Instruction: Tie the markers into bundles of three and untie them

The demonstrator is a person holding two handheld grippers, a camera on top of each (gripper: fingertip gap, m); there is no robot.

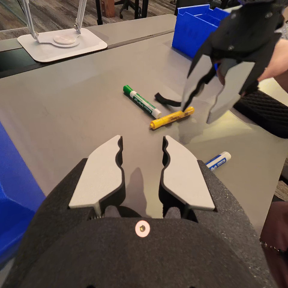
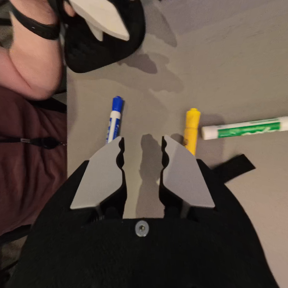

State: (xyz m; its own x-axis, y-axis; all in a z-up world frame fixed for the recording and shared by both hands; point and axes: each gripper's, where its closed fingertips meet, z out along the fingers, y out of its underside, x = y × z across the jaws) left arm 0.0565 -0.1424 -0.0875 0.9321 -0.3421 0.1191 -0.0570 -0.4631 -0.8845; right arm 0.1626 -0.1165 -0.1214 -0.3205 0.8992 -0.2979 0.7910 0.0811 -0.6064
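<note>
Three loose markers, green (image 1: 142, 101), yellow (image 1: 171, 117) and blue (image 2: 115, 119), are scattered mid-frame beside a limp black strap (image 1: 167, 100). Both grippers, left (image 1: 142, 138) and right (image 2: 142, 138), are held spread and empty. Light, rigid, slippery barrels are judged best pinched mid-length.

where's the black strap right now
The black strap lies loose on the gray table, just behind the yellow marker and right of the green marker, under the right gripper.
</note>
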